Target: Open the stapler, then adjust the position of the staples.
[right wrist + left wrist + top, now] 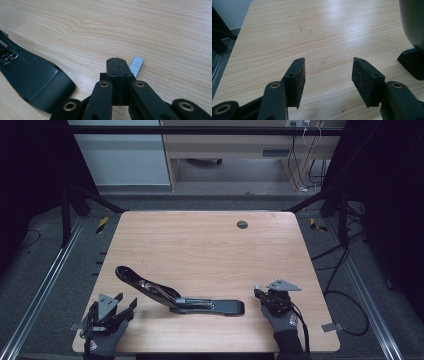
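Note:
A long black stapler [180, 299] lies swung open on the wooden table [200, 245], its upper arm raised toward the left and its base flat toward the right. My left gripper [126, 299] rests near the table's front left corner, left of the stapler; its jaws stand open over bare wood [328, 72], with part of the stapler [412, 63] at the right edge. My right gripper [258, 293] sits just right of the stapler's base [32, 77], jaws shut flush [116, 60]. A short silver strip of staples [137, 65] shows beside the right jaw's tip, not between the jaws.
A dark round cable hole [242, 224] sits near the table's far edge. Gloved hands hold both grippers at the front edge. Black frame posts and cables flank the table on a grey floor; a desk stands behind.

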`<state>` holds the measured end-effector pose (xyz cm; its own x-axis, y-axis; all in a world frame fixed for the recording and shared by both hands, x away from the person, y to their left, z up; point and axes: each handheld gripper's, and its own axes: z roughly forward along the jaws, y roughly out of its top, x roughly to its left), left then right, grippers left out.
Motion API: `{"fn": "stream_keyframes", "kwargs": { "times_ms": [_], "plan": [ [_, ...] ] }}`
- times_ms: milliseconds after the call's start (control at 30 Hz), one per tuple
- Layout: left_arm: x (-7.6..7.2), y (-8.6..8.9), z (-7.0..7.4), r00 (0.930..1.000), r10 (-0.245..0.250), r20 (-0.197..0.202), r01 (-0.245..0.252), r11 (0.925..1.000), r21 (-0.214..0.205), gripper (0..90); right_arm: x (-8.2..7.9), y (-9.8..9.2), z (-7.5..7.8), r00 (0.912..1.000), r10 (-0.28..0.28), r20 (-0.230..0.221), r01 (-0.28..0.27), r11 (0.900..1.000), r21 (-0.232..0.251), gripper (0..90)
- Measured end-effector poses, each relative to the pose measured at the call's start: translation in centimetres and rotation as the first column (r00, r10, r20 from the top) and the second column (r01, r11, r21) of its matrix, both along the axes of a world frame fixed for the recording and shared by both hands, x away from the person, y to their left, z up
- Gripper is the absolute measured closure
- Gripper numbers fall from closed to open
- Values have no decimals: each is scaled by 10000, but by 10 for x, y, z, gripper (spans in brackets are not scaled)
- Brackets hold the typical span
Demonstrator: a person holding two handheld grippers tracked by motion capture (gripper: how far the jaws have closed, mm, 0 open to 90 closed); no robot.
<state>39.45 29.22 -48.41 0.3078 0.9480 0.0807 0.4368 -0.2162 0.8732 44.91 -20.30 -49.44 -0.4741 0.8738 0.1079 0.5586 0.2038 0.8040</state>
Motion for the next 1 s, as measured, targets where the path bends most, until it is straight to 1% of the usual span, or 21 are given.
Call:
{"fn": "stream_keyframes", "kwargs": {
  "times_ms": [33, 133, 200, 267, 433, 533, 567, 600, 633, 700, 733, 767, 833, 867, 900, 1000],
  "plan": [
    [0, 0, 0, 10000, -5, -1, 5, 10000, 39, 440, 2, 1, 0, 10000, 21, 16, -21, 10000, -53, 900],
    [0, 0, 0, 10000, -9, 4, 9, 10000, 33, 437, 5, 4, -2, 9999, -2, -121, 1, 10000, -77, 900],
    [0, 0, 0, 10000, -22, -3, 22, 10000, 27, 437, 7, 6, -4, 9999, 30, -139, -33, 9998, -215, 900],
    [0, 0, 0, 10000, -47, 8, 47, 10000, 29, 437, 8, 7, -5, 9997, -22, -259, 13, 9994, -353, 900],
    [0, -1, 0, 9999, -117, -5, 117, 9999, 23, 436, 9, 6, -6, 9996, -64, -285, 52, 9990, -454, 900],
    [0, 0, 0, 9999, -130, -20, 130, 9999, 1, 435, 9, 6, -7, 9992, -134, -370, 112, 9983, -580, 900],
    [0, 0, 0, 9999, -131, -22, 131, 9999, -5, 435, 9, 6, -8, 9994, -120, -329, 97, 9977, -673, 900],
    [0, 0, 0, 9999, -139, -28, 139, 9999, -1, 435, 9, 6, -8, 9991, -177, -389, 151, 9978, -648, 900],
    [0, -1, 0, 9999, -138, -34, 138, 9999, 1, 435, 9, 6, -8, 9989, -216, -408, 186, 9973, -714, 900],
    [0, -1, 0, 9999, -150, -45, 150, 9999, 0, 435, 8, 5, -8, 9983, -273, -507, 240, 9975, -661, 900],
    [0, -1, 0, 9999, -161, -50, 161, 9999, 2, 434, 8, 4, -9, 9987, -262, -440, 228, 9968, -762, 900],
    [0, -1, 0, 9998, -178, -59, 178, 9998, 17, 435, 8, 3, -8, 9981, -322, -530, 284, 9970, -725, 900],
    [0, -1, 0, 9999, -158, -38, 158, 9999, 18, 434, 8, 1, -9, 9983, -349, -469, 314, 9967, -744, 900],
    [0, -1, 0, 9999, -142, -33, 142, 9999, 7, 434, 9, -1, -9, 9987, -332, -387, 298, 9957, -872, 900],
    [0, 0, 0, 9999, -139, -39, 139, 9999, 5, 434, 8, -1, -8, 9978, -442, -503, 402, 9961, -780, 900],
    [-1, -1, 0, 9999, -148, -29, 148, 9999, 22, 434, 7, -4, -8, 9974, -518, -495, 477, 9956, -801, 900]
  ]
}}
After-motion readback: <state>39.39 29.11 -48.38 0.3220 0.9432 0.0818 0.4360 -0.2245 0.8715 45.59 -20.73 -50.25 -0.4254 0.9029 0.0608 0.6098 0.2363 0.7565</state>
